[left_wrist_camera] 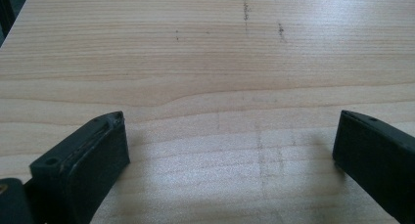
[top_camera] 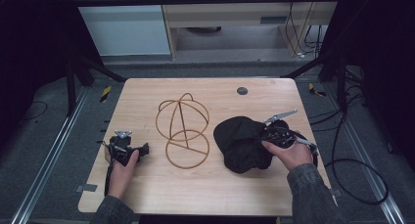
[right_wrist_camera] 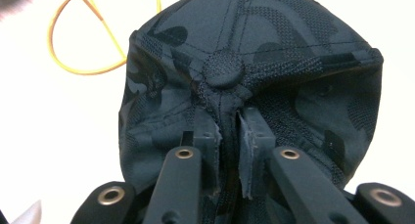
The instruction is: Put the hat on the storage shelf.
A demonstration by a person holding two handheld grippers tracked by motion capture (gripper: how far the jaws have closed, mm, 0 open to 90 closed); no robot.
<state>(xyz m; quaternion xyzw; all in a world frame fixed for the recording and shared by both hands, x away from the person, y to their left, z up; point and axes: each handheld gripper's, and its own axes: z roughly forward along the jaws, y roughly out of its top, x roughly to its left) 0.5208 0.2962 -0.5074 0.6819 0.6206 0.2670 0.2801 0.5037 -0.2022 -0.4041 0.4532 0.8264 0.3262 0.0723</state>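
A dark camouflage cap (top_camera: 241,142) lies on the right half of the wooden table (top_camera: 147,190). My right gripper (top_camera: 274,134) is shut on a fold of its crown fabric, just below the top button (right_wrist_camera: 223,70); the pinch shows in the right gripper view, where the right gripper (right_wrist_camera: 229,136) has cloth between its jaws. A brass-coloured wire hat stand (top_camera: 183,130) sits at the table's middle, left of the cap, and its wire hat stand loop (right_wrist_camera: 83,38) shows behind the cap. My left gripper (top_camera: 128,150) rests at the left; in its own view the left gripper (left_wrist_camera: 230,141) stands open over bare wood.
A dark round grommet (top_camera: 242,91) is set in the table near the far edge. Cables (top_camera: 352,170) trail on the floor to the right. Black frame legs (top_camera: 88,70) stand beyond the table's far corners.
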